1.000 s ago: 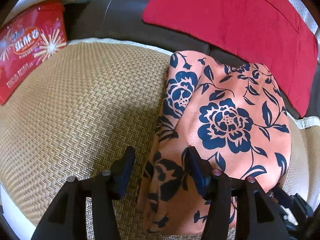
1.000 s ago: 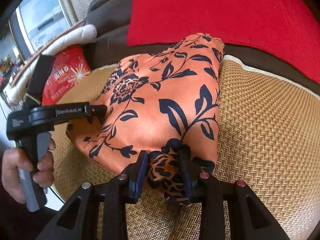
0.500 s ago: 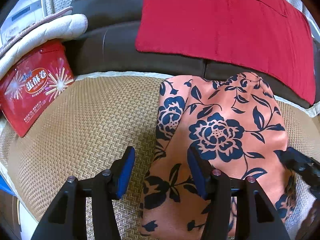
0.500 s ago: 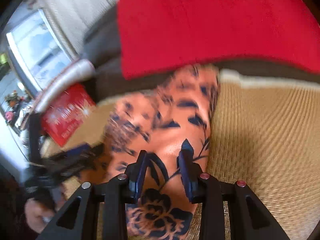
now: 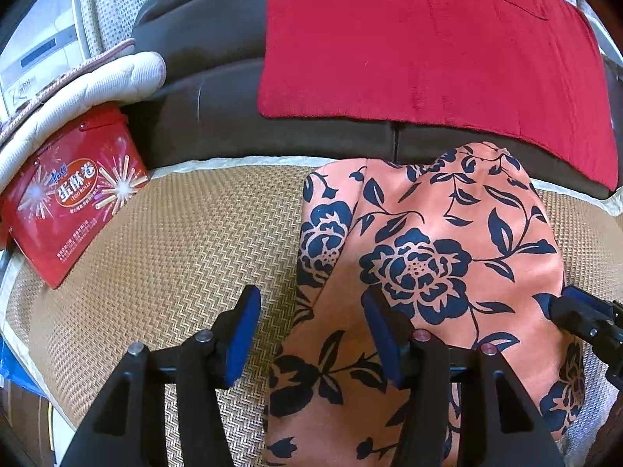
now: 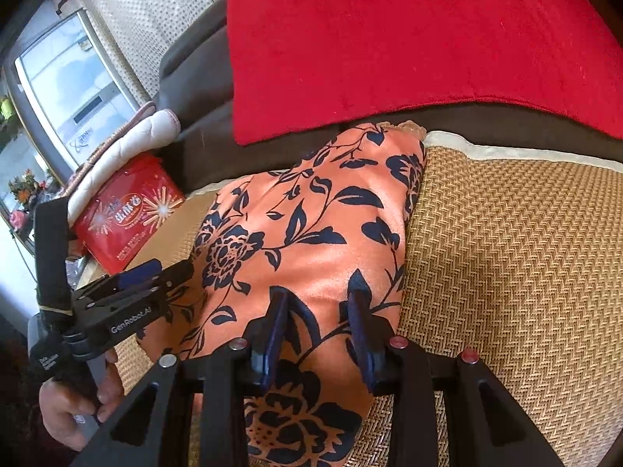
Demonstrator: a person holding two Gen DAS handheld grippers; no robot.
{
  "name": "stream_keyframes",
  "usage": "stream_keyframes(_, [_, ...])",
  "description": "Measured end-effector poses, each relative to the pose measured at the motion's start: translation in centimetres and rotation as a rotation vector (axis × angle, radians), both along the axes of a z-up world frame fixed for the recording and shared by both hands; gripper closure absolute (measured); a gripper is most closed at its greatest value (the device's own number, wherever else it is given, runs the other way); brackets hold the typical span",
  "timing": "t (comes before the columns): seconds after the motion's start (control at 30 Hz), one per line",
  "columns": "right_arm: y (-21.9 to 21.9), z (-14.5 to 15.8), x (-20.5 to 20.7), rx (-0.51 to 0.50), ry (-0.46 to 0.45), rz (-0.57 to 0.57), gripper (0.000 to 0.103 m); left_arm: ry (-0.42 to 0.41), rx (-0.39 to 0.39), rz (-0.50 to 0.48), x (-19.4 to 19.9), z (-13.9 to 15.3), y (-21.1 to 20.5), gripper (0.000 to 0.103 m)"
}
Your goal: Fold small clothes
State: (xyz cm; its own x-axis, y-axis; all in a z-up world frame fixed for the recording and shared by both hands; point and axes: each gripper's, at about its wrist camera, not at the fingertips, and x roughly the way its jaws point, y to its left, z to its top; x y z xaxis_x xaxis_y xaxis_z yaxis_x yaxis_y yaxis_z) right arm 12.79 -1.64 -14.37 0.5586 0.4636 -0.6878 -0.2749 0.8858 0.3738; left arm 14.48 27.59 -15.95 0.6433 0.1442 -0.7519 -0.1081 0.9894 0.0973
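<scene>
An orange garment with dark blue flowers lies folded on a woven straw mat, its far end against the sofa back; it also shows in the right wrist view. My left gripper is open and empty above the garment's left edge, one finger over the mat, one over the cloth. My right gripper is open and empty above the garment's near right part. The left gripper shows in the right wrist view, the right gripper's tip in the left wrist view.
A red snack box leans at the mat's left end, under a white padded armrest cover. A red cloth hangs on the dark brown sofa back. The mat extends to the garment's right.
My right gripper has let go of the garment's corner, opened and lifted above the cloth. My left gripper has drawn back a little, still open. The garment lies flatter.
</scene>
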Motion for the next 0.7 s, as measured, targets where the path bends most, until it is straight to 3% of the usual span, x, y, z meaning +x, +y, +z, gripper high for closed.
stream_keyframes(0.33, [-0.6,0.4,-0.1,0.043,0.005,0.009,0.066,0.001,0.016,0.001,0.4,0.0,-0.3,0.047])
stream_keyframes(0.57, [-1.1,2.4,-0.6,0.121,-0.090,-0.033,0.064,-0.005,0.020,0.017,0.6,0.2,-0.5,0.046])
stream_keyframes(0.7, [-0.5,0.3,1.2,0.096,0.018,-0.052,0.064,0.012,0.007,0.036,1.4,-0.1,0.2,0.046])
